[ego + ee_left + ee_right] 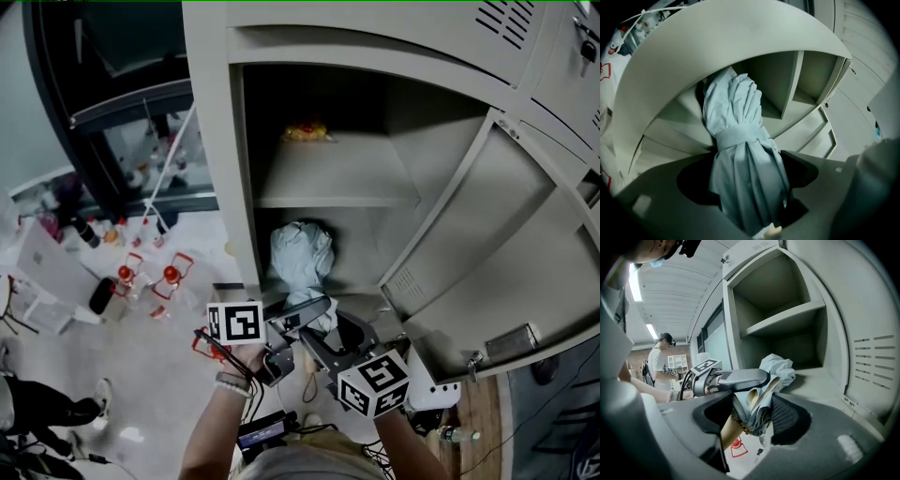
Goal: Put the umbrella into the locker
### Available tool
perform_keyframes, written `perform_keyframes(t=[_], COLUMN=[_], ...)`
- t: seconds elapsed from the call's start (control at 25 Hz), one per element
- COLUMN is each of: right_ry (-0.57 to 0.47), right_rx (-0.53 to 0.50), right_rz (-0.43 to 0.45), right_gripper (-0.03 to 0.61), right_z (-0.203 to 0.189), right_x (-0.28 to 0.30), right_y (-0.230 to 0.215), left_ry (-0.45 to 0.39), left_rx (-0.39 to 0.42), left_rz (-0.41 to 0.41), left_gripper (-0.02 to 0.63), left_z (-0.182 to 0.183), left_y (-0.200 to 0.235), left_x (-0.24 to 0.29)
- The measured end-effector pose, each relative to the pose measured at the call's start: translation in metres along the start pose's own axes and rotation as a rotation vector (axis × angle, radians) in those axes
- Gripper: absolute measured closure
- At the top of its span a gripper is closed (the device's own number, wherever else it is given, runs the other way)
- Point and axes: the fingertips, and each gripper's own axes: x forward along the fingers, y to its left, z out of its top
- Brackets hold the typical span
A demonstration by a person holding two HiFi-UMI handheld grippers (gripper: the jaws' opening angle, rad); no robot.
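You are holding the light blue umbrella (pixel 302 258) with its top poking into the locker (pixel 216 141), under the shelf (pixel 328 201), your right hand-held gripper (pixel 752 416) is squeezing its bottom end, your left hand-held gripper (pixel 750 187) is standing open around its middle

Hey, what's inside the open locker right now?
Upper shelf: a small yellow item at the back. Lower compartment: front end of the folded pale-blue umbrella. Space behind it is covered.

Pretty dim and flat overall, kind of grey-washed. The ceiling light strips (pixel 634 283) glare in the right gripper view. The locker (pixel 328 169) gets murky toward the back. Both gripper views are heavily fisheyed, with black corners and soft near edges.
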Motion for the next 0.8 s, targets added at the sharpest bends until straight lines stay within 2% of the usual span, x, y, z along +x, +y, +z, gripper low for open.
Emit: perform_keyframes(t=[0.44, 0.52, 0.6, 0.68, 0.8], right_ry=[-0.002, -0.001, 0.0, -0.001, -0.004], right_rx=[0.01, 0.009, 0.016, 0.027, 0.032], right_rz=[0.029, 0.028, 0.025, 0.016, 0.014], right_gripper=[0.353, 0.353, 0.353, 0.353, 0.356], right_z=[0.003, 0.004, 0.004, 0.004, 0.007], right_x=[0.001, 0.002, 0.003, 0.004, 0.008], right_y=[-0.007, -0.007, -0.007, -0.01, -0.013], left_ry=[-0.039, -0.059, -0.067, -0.085, -0.097], left_rx=[-0.054, -0.091, -0.078, -0.101, -0.102], left_rz=[-0.05, -0.085, -0.082, -0.124, -0.09], left_gripper=[0.17, 0.17, 0.17, 0.164, 0.149], left_z=[0.001, 0.002, 0.003, 0.004, 0.003], left_y=[-0.002, -0.007, -0.006, -0.013, -0.009], left_x=[-0.005, -0.005, -0.007, -0.006, -0.016])
